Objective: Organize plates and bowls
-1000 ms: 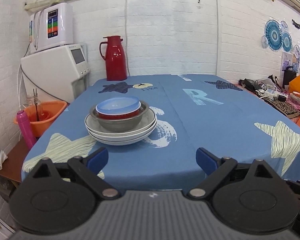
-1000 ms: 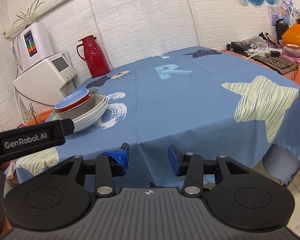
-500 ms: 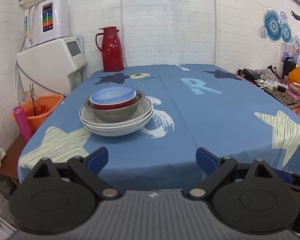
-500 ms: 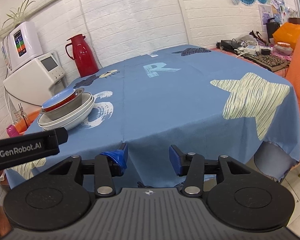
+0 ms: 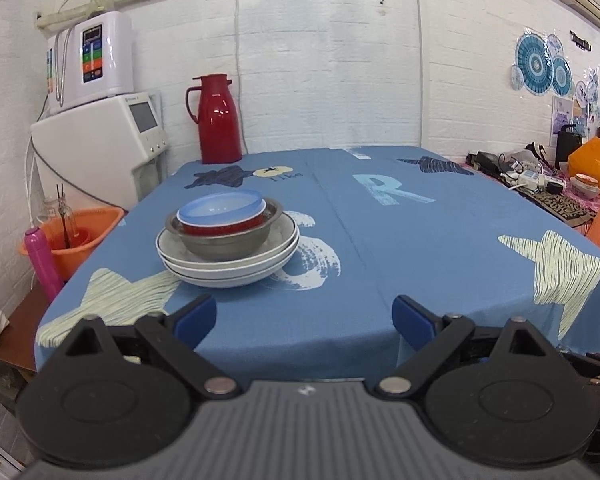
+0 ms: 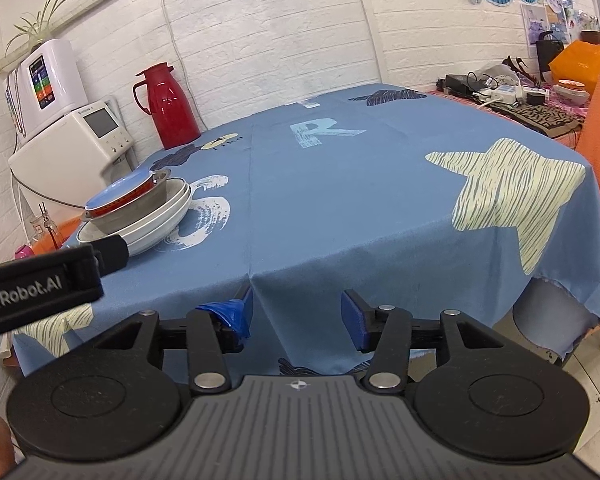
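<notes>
Plates and bowls sit in one stack on the left part of the worktop, toward its near edge. At the bottom lie the white plates, nested one in another. On them rests a grey metal bowl, and inside that a red bowl with a pale blue bowl set on top. The right wrist view shows the same stack at the left side of the blue star-printed cloth that covers the worktop.

Both tools hang at the near edge, off the worktop. The left gripper has its blue-tipped fingers spread wide with nothing between them, and points roughly at the cloth just right of the stack. The right gripper has its fingers parted by a narrower gap, also with nothing held; the blue cover on its left finger looks torn or crumpled. In the right wrist view a black part of the left tool, marked with white lettering, crosses the left of the picture and overlaps the near rim of the plates.

At the far left corner of the worktop stands a red thermos jug. Left of the worktop stand a white appliance and an orange basin. Clutter lies at the far right.
</notes>
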Demonstrator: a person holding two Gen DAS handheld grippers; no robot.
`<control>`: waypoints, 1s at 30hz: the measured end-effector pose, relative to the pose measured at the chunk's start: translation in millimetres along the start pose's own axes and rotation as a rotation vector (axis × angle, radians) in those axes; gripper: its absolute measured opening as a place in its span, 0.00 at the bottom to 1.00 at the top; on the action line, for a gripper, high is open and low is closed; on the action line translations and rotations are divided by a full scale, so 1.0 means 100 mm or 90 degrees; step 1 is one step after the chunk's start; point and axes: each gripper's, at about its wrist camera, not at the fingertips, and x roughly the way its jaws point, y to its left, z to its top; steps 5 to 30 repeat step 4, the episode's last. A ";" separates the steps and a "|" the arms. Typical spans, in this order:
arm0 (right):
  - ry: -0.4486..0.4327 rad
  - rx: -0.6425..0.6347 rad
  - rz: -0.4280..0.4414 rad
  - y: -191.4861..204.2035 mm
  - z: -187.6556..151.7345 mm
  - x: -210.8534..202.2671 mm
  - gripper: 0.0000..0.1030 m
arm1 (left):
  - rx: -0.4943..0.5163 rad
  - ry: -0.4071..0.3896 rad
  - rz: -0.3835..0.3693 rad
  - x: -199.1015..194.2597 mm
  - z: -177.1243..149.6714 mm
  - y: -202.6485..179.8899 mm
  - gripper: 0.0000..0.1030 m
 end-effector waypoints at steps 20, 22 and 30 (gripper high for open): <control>0.002 0.000 0.001 0.00 0.00 0.00 0.34 | -0.006 0.003 0.008 0.01 0.02 0.01 0.91; 0.002 0.000 0.001 0.00 0.00 0.00 0.34 | -0.006 0.003 0.008 0.01 0.02 0.01 0.91; 0.002 0.000 0.001 0.00 0.00 0.00 0.34 | -0.006 0.003 0.008 0.01 0.02 0.01 0.91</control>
